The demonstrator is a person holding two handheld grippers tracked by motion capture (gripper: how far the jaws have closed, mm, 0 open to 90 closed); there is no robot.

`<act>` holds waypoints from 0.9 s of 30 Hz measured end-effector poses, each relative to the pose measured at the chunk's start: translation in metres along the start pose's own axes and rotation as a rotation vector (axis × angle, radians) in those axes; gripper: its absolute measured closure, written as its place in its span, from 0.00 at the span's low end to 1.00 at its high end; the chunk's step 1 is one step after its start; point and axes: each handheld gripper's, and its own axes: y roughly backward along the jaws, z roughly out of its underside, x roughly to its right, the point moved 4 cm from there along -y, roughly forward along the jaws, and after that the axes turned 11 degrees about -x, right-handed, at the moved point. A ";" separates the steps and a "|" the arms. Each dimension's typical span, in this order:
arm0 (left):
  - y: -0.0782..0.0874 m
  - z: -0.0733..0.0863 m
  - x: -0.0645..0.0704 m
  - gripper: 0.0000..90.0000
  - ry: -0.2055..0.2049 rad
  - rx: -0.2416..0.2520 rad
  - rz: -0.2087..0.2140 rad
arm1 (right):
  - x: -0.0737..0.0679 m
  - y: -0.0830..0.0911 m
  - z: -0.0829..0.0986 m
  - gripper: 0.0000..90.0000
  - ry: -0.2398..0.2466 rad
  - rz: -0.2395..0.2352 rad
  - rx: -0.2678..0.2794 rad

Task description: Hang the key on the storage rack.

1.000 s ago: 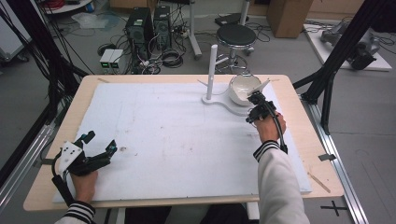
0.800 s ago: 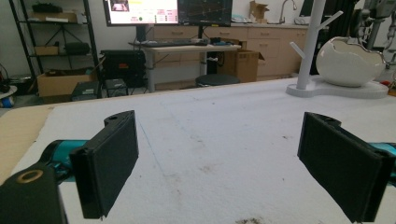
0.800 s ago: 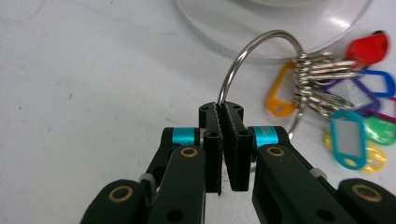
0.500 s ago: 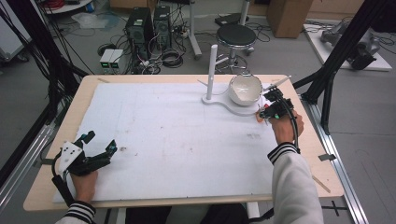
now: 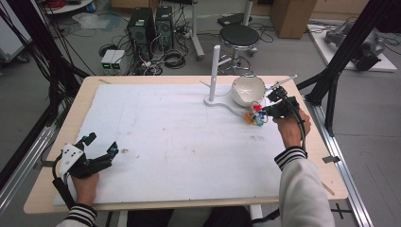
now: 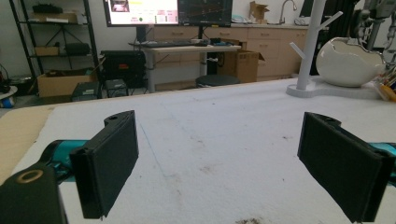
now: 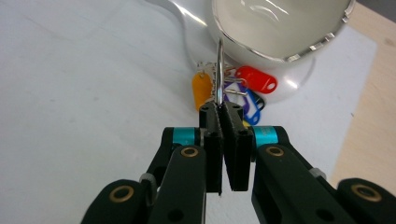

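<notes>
My right claw [image 7: 223, 108] was pinched tight on the metal ring [image 7: 218, 70] of a key bunch, the jaws pressed together with only the ring's wire between them. The ring stood up straight out of the jaw tips, and the coloured tags [image 7: 252, 81] hung just beyond them, orange to the left, red and blue to the right, resting on the white mat [image 5: 165, 137]. Directly ahead of the claw sat the white bowl [image 7: 280, 28] on the stand's base; the stand's post [image 5: 214, 71] rose to the left of the bowl in the high view.

My left claw [image 6: 224, 163] lay idle, jaws spread wide over bare mat, well apart from all this.

I judged the step to be lifting the keys toward the stand (the pegs on the post looked like the likely goal, though I could not be sure). To do it well I needed to keep the pinch firm on so thin a wire, raise it slowly so the tags would not swing, and steer clear of the bowl's rim just ahead.
</notes>
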 end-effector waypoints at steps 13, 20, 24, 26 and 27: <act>0.000 0.000 0.000 0.14 0.003 -0.001 -0.001 | -0.023 0.009 -0.020 0.98 0.160 -0.143 0.218; 0.000 0.000 0.000 0.14 0.001 -0.005 -0.001 | -0.027 0.012 -0.030 0.98 0.172 -0.202 0.339; 0.000 0.000 0.000 0.14 0.002 -0.005 -0.001 | -0.028 0.013 -0.037 0.98 0.166 -0.244 0.385; 0.000 0.000 -0.001 0.14 0.003 -0.005 -0.001 | -0.029 0.012 -0.042 0.98 0.171 -0.249 0.403; -0.001 0.000 0.000 0.14 0.006 -0.003 -0.001 | -0.030 0.012 -0.044 0.98 0.173 -0.260 0.411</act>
